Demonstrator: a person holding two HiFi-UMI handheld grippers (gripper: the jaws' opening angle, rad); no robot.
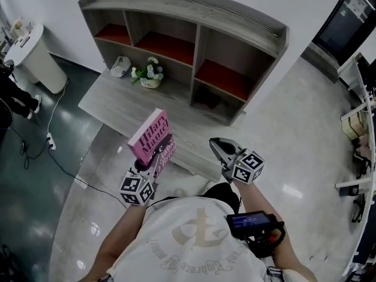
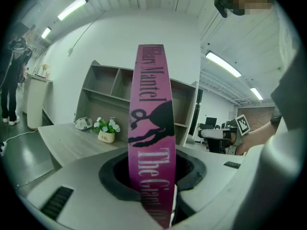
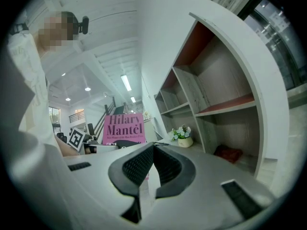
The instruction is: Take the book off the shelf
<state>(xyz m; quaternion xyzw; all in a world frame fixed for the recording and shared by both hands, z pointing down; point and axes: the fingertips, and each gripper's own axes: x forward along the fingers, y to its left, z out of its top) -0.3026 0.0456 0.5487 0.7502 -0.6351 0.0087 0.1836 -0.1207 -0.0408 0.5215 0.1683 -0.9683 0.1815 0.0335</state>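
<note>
- Between the fingers of the left gripper [image 1: 154, 157] [image 2: 151, 176] sits the pink book [image 1: 150, 135] [image 2: 149, 119], clamped near its lower end, 1 finger on each cover.
- From the left gripper view I see the book's spine facing straight back at the camera. Its long axis stands upright, with the author's name at the top and the title running down into the fingers.
- From the right gripper view, the book's front cover faces the right gripper [image 1: 216, 144] [image 3: 152, 150], and the lettering on it reads level.
- On the head view the book is clear of the shelf [image 1: 200, 46] and lies in none of its compartments. It is held in the air near the front edge of the worktop [image 1: 111, 98], close to my operator's body, with its top end leaning towards the shelf.
- On the right gripper I read the fingers as clenched together at the tips with nothing between them. It hovers beside the book, apart from it.
- Back on the worktop, a small flower pot [image 1: 150, 75] [image 2: 106, 131] [image 3: 183, 137] stands in front of the shelf, and a white object [image 1: 120, 65] lies just left of it.
- Low in the shelf's right-hand compartment I can make out a red bundle [image 3: 229, 153]. I cannot tell what it is.
</note>
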